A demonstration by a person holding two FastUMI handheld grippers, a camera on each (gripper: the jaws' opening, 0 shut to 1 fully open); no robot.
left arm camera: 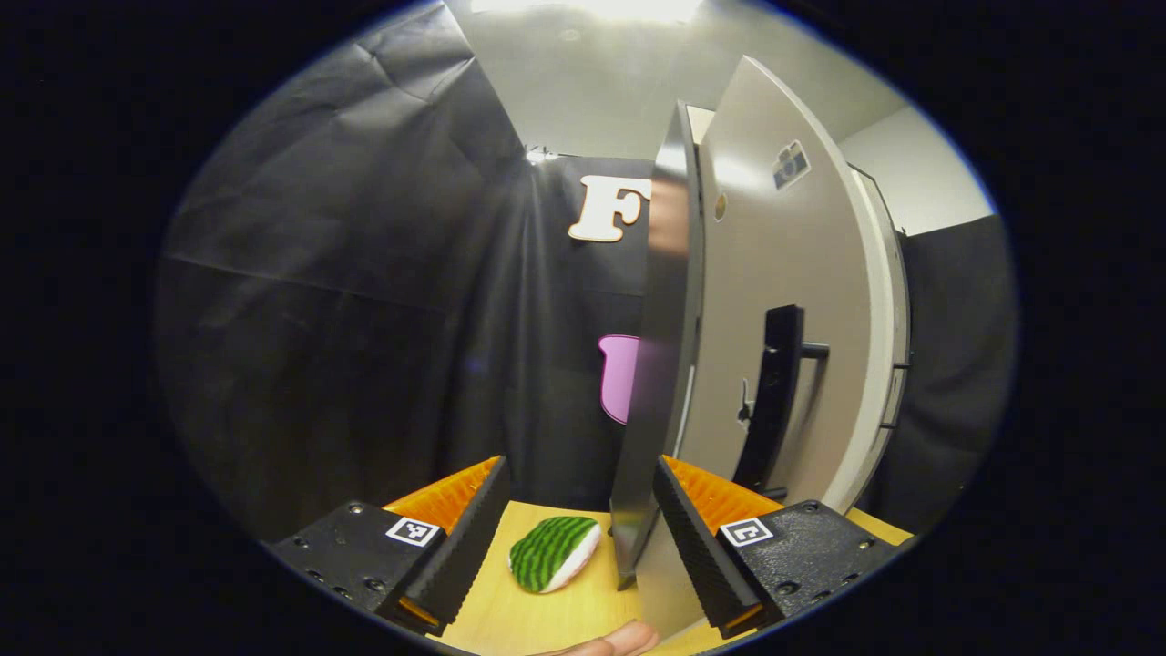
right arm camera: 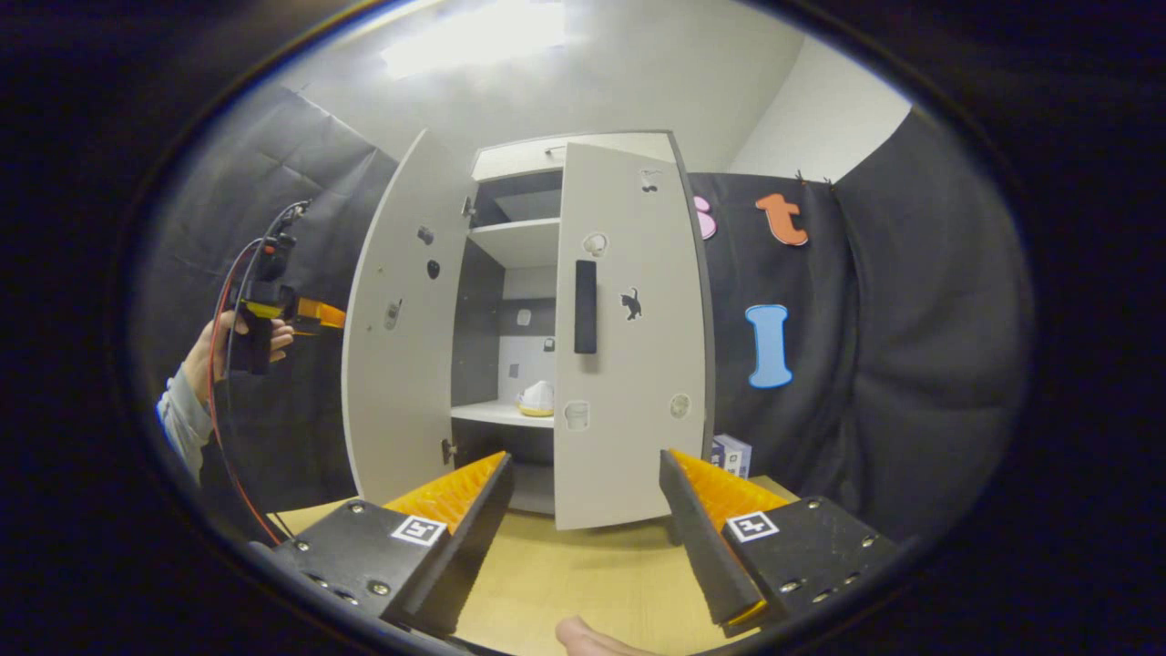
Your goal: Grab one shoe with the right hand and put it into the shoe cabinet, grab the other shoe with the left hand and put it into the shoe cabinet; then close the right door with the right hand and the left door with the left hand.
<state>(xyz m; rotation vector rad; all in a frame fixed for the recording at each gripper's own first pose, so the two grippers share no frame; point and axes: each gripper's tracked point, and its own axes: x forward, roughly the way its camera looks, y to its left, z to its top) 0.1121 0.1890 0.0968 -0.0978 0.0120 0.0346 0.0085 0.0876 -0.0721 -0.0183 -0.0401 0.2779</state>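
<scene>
Left hand-held gripper (left arm camera: pixel 578 538) sits wide apart w/ the left door's (left arm camera: pixel 660 364) edge rising between its fingers — gripping nothing. Green-striped watermelon-slice toy (left arm camera: pixel 554 553) lies on the wooden table (left arm camera: pixel 510 620) just beside that edge. From the right gripper view, right hand-held gripper (right arm camera: pixel 583 519) is spread open too, empty, facing the shoe cabinet (right arm camera: pixel 528 237). Right door (right arm camera: pixel 629 337) looks about shut; the left one swung out. One shoe (right arm camera: pixel 536 399), white w/ yellow sole, rests on the mid shelf (right arm camera: pixel 496 415) — the other can't be made out.
</scene>
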